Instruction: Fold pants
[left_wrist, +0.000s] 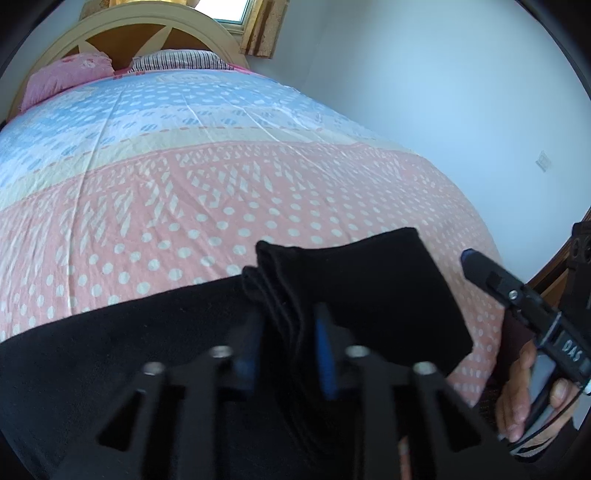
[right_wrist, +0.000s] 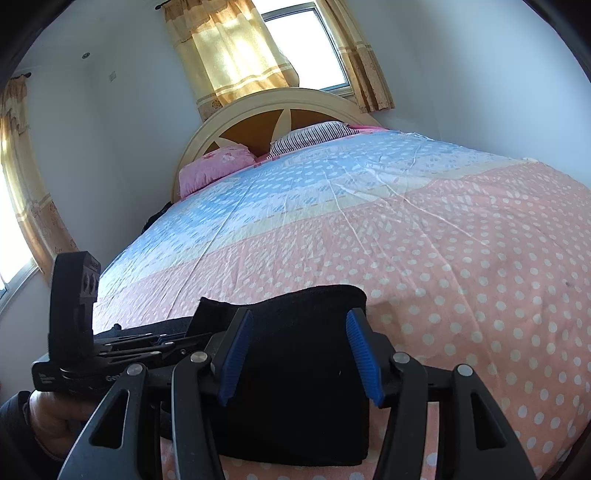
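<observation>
1. Black pants (left_wrist: 369, 288) lie on the near part of a bed (left_wrist: 184, 166), on the pink dotted band of the bedspread. One section is folded over into a thick stack with layered edges showing on its left side; a longer flat stretch of the same cloth runs off to the near left.

2. Left gripper (left_wrist: 286, 350): jaws drawn close, blue pads pinching the layered edge of the folded pants between them. Cloth fills the narrow gap from the fingertips back to the frame.

3. Right gripper (right_wrist: 301, 354): jaws spread apart over the folded stack. In the right wrist view the blue pads stand on either side of the black cloth, with open space between each pad and the fabric surface below; they do not press on it. From the left wrist view only one finger tip of this tool shows, at the right edge.

4. Right hand (left_wrist: 524, 398) wraps the handle of its tool at the near right, fingers curled round the grip. Left hand (right_wrist: 55, 413) is partly seen at the near left in a dark sleeve, holding its tool, whose upright camera mount rises above it.

5. Bedspread: pink with white dots near, a pale band in the middle, blue with dots far.

6. Far end: pink pillow (right_wrist: 214, 166) on the left, striped pillow (right_wrist: 310, 138) beside it, both against a cream arched headboard (right_wrist: 280, 107).

7. Behind the headboard, yellow curtains (right_wrist: 229, 51) frame a bright window (right_wrist: 306, 48). White walls all round.
</observation>
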